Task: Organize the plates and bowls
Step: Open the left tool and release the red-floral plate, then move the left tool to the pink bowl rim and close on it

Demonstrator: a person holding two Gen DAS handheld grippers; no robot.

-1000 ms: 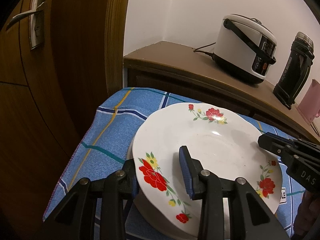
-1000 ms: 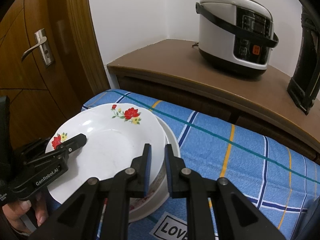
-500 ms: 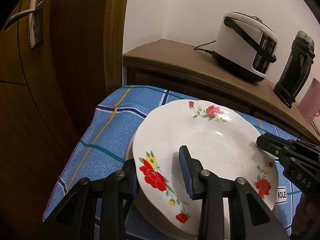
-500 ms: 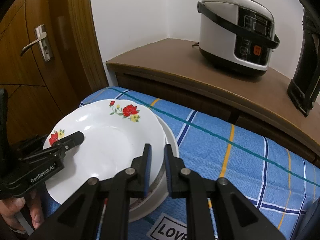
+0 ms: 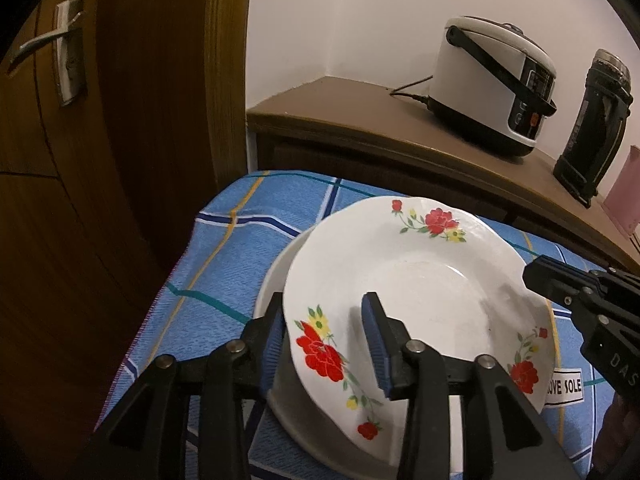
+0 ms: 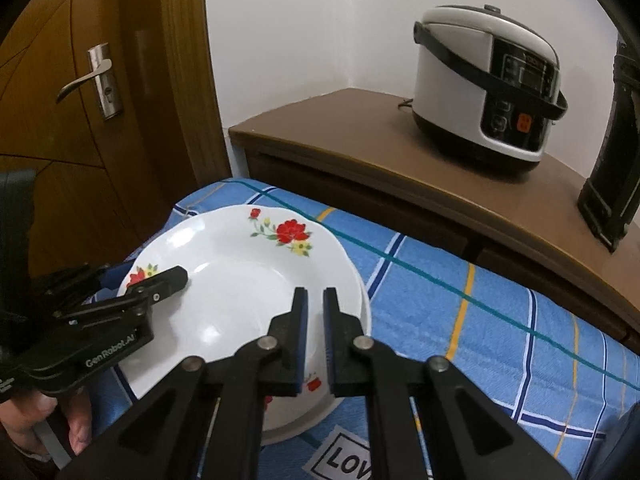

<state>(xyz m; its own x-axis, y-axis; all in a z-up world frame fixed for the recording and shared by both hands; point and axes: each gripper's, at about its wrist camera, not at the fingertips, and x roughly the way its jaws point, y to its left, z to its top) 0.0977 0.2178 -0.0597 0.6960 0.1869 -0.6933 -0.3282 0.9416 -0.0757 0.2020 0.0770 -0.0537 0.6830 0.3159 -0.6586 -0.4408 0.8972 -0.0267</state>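
Observation:
A white plate with red flowers (image 5: 416, 280) is held tilted over a white bowl (image 5: 276, 280) on the blue checked cloth. My left gripper (image 5: 326, 344) straddles the plate's near rim, one finger under it and one on top, gripping it. My right gripper (image 6: 315, 320) is closed on the plate's opposite rim (image 6: 348, 276); it also shows in the left wrist view (image 5: 560, 284). The plate (image 6: 240, 280) covers most of the bowl (image 6: 344, 364), whose inside is hidden.
The blue checked cloth (image 6: 480, 320) covers the low table; a "LOVE" label (image 6: 340, 460) lies on it. Behind it stands a brown cabinet (image 6: 360, 140) with a rice cooker (image 6: 484, 92) and a black jug (image 5: 592, 132). A wooden door (image 5: 80, 120) is on the left.
Both grippers and the plate have shifted slightly; the plate sits a little more to the right over the bowl and tilts more. Both grips are unchanged.

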